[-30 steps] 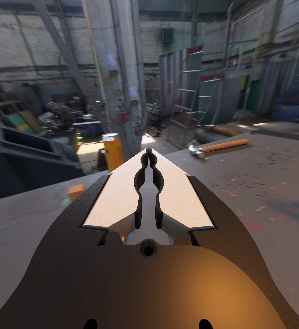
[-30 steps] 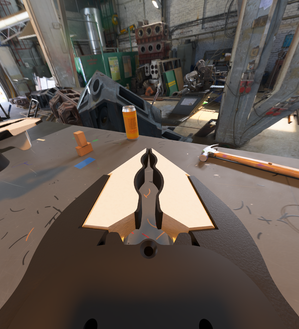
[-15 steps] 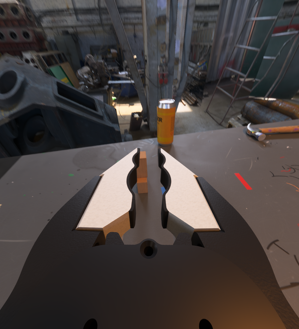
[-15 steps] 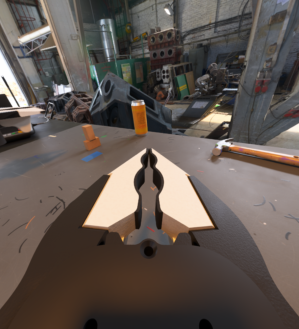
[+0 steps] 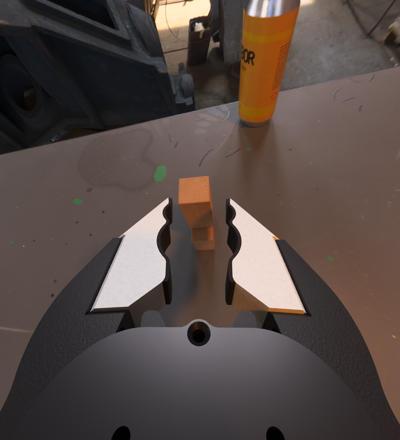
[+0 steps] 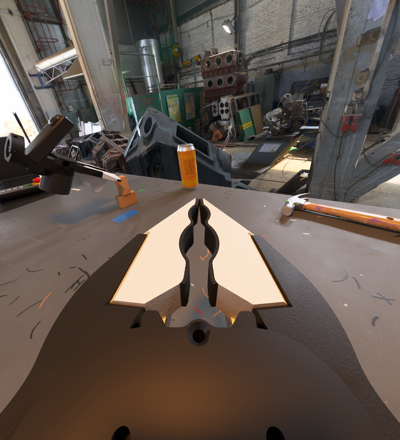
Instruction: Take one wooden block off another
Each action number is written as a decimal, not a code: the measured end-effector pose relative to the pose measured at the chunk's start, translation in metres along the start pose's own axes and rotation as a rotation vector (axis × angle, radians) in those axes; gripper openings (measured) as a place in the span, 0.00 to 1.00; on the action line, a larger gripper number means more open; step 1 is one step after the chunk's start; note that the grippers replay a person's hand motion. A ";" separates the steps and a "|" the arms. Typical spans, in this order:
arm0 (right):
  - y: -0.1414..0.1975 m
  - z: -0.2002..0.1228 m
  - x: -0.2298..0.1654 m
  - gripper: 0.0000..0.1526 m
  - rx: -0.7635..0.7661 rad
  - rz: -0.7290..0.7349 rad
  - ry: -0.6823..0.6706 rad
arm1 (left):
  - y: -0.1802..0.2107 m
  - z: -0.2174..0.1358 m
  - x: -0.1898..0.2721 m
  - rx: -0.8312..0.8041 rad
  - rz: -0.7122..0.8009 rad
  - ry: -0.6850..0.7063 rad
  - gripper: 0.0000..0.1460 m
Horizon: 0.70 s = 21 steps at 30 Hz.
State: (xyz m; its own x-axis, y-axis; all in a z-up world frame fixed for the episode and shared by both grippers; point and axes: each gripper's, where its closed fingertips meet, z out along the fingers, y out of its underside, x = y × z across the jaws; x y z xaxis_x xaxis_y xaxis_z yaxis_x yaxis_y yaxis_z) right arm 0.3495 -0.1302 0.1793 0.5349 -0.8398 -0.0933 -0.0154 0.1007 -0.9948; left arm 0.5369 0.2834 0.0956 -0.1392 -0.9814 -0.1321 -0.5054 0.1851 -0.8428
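Two wooden blocks are stacked on the brown table. The upper block point(image 5: 195, 200) stands upright on the lower block point(image 5: 203, 238). My left gripper point(image 5: 198, 202) is open, tilted down, with its fingertips on either side of the upper block, not touching it. In the right wrist view the upper block point(image 6: 123, 184) and the lower block point(image 6: 127, 199) show at the far left, with the left gripper point(image 6: 113, 176) at the upper block. My right gripper point(image 6: 199, 201) is shut and empty, well to the right of the blocks.
An orange can point(image 5: 263, 64) stands behind the blocks near the table's far edge; it also shows in the right wrist view point(image 6: 187, 166). A hammer point(image 6: 346, 212) lies at the right. A blue patch point(image 6: 125, 215) lies in front of the blocks. A dark device point(image 6: 6, 188) sits far left.
My left gripper has swung to the blocks, tilted down, moved closer and opened wider around the upper block. My right gripper has stayed shut and shifted only slightly.
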 end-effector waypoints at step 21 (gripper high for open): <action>0.005 0.002 -0.001 0.00 -0.023 -0.020 -0.009 | -0.006 0.006 -0.005 -0.049 0.055 -0.035 0.23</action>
State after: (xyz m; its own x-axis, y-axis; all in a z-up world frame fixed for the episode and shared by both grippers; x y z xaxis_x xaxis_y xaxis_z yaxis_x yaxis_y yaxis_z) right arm 0.3504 -0.1276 0.1745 0.5427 -0.8368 -0.0729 -0.0237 0.0715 -0.9972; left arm 0.5455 0.2865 0.0985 -0.1389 -0.9707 -0.1963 -0.5387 0.2403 -0.8075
